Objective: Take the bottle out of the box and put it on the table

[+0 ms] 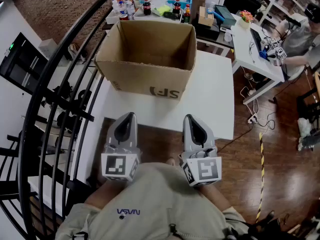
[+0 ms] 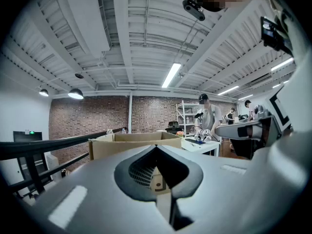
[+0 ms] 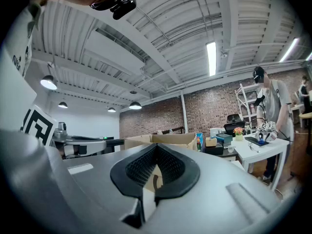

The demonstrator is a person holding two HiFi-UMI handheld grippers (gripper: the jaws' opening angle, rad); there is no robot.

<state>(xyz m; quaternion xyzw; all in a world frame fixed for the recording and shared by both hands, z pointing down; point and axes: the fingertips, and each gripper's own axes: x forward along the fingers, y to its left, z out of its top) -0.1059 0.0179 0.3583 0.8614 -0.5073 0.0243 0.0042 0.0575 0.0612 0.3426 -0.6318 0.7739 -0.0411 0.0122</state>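
An open brown cardboard box [image 1: 150, 54] stands on the white table [image 1: 210, 99], at its far half. What shows of its inside is bare cardboard; no bottle shows in it from the head view. My left gripper [image 1: 130, 116] and right gripper [image 1: 190, 118] hover side by side over the table's near edge, level and pointing at the box, well short of it. Both are shut with nothing between the jaws. The left gripper view shows its closed tips [image 2: 156, 149] in front of the box [image 2: 122, 141]. In the right gripper view the closed tips [image 3: 157, 147] cover part of the box [image 3: 168, 140].
A black curved railing [image 1: 60, 84] runs along the left. Behind the box a table [image 1: 150, 6] holds several bottles and trays. A white desk [image 1: 255, 49] stands at the right with a person [image 1: 297, 36] beside it. Cables [image 1: 252, 116] lie on the wooden floor.
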